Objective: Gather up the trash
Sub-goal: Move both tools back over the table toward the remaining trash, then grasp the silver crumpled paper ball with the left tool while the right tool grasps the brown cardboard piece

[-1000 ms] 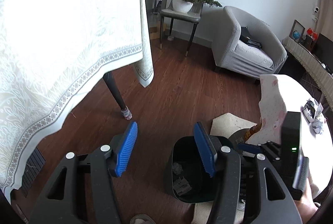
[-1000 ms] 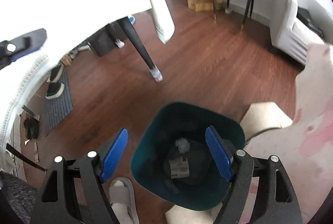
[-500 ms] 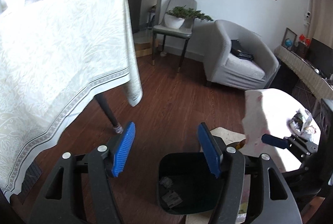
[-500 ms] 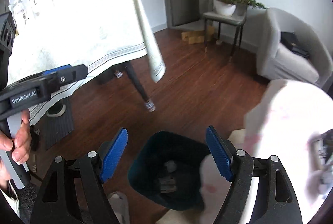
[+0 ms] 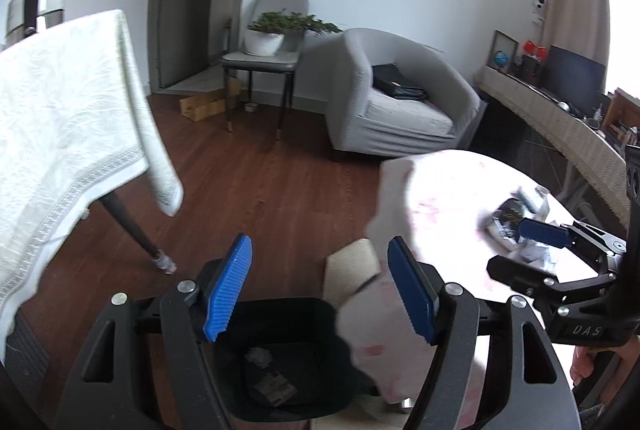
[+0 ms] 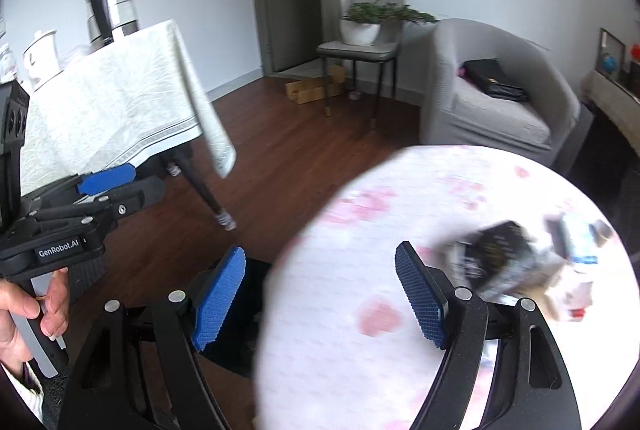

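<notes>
Black and shiny, a crumpled wrapper (image 6: 494,256) lies blurred near the right edge of the round desk (image 6: 360,270), its long axis slanting up to the right, paler scraps (image 6: 576,242) just beside it. Left gripper (image 5: 320,286) fingers are opening over the dark bin (image 5: 280,362), nothing between them; right gripper (image 6: 320,294) fingers stand apart, empty.

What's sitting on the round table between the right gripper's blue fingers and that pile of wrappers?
Nothing. In the right wrist view, only bare pink-flowered tablecloth separates the open, empty right gripper from the blurred trash pile.
</notes>
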A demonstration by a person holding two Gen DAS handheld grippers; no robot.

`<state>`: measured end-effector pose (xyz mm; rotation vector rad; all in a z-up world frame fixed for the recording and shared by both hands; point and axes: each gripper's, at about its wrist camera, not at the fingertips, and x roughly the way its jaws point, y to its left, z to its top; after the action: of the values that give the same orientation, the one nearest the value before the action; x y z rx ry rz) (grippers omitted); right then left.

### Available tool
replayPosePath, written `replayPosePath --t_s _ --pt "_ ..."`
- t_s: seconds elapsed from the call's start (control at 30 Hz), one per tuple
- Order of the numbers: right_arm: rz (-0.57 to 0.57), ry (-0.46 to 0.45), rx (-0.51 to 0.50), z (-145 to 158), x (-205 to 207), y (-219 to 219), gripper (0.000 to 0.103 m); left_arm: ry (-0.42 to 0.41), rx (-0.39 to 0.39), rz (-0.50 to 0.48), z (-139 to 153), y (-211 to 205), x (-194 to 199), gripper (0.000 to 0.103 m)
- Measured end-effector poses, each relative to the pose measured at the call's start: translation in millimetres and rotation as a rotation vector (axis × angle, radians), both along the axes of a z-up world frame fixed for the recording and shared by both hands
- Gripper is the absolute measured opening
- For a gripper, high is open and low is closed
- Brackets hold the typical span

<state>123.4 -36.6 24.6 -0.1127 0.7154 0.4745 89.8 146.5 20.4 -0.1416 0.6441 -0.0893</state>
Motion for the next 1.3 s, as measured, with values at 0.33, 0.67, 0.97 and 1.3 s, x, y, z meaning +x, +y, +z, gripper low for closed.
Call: replayPosePath --t_s 0.33,0.67,0.97,1.3 --pt "-0.107 -0.016 -0.004 5.3 -6.6 -88.9 0.078 0.015 -0.032 -0.086 -3.1 -65.8 13.4 0.078" --pt "-0.155 0.015 -0.012 -8.4 -12.7 -153.6 0.072 0.018 -0.025 -0.177 -3.1 -130.1 19.6 0.08" --pt "-0.153 0.074 0.026 -21.4 -15.3 -189.4 0.058 0.05 0.002 -0.273 -14.1 -182.7 23.7 0.082" --pt "-0.132 0.096 0.048 -25.7 -15.9 -204.5 0.056 0.095 0.031 -0.33 -29.5 -225.0 32.7 0.084"
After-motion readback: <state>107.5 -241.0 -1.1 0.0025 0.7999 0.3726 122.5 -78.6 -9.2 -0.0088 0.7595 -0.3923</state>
